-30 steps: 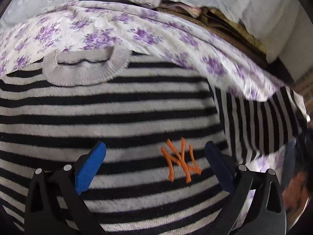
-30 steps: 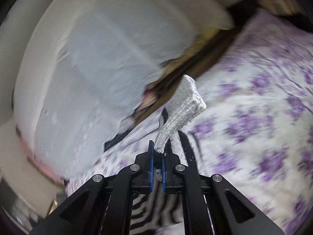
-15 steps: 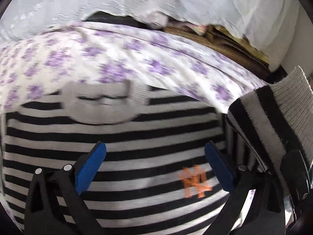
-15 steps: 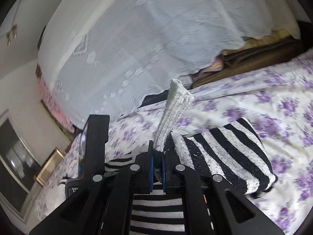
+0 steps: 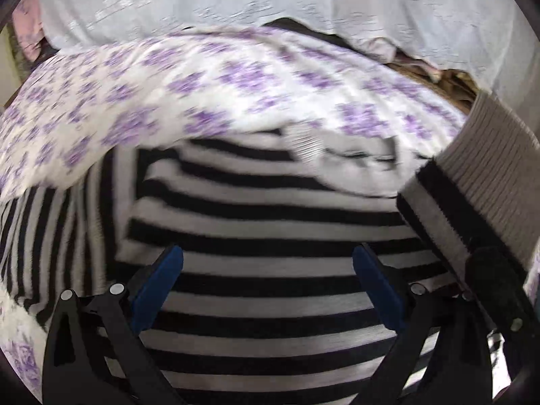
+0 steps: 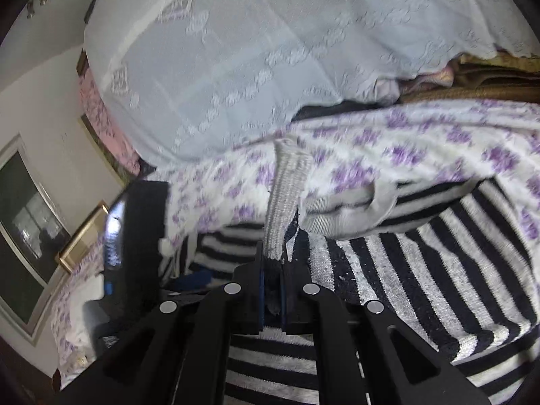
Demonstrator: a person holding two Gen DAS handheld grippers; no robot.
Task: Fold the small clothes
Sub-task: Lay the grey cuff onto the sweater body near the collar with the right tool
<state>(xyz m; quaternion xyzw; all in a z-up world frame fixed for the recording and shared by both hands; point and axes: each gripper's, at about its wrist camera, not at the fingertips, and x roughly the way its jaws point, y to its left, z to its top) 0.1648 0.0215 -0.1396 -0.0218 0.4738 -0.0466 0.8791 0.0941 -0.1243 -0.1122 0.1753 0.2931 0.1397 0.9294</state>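
Note:
A black-and-grey striped sweater point(image 5: 270, 222) lies flat on a purple-flowered bedspread point(image 5: 202, 84), its grey collar point(image 5: 337, 155) toward the far side. My left gripper point(image 5: 266, 256) hovers open over the sweater's body with nothing between its blue pads. My right gripper point(image 6: 271, 266) pinches the grey ribbed cuff point(image 6: 287, 195) of one sleeve; its jaws are opening slightly, with the cuff still between the pads. The lifted sleeve point(image 5: 455, 209) hangs across the sweater's right side, near the collar point(image 6: 344, 209). The other sleeve point(image 5: 40, 236) lies out at the left.
A white lace cloth point(image 6: 270, 50) drapes over the piled things behind the bed. Brown fabric point(image 6: 472, 87) shows under its edge at the right. A gold-framed picture point(image 6: 84, 233) and a window point(image 6: 27, 209) are on the wall at the left.
The right gripper has carried the sleeve from beyond the sweater's right side in over its body. The left gripper has slid left across the sweater; the orange logo has gone out of view.

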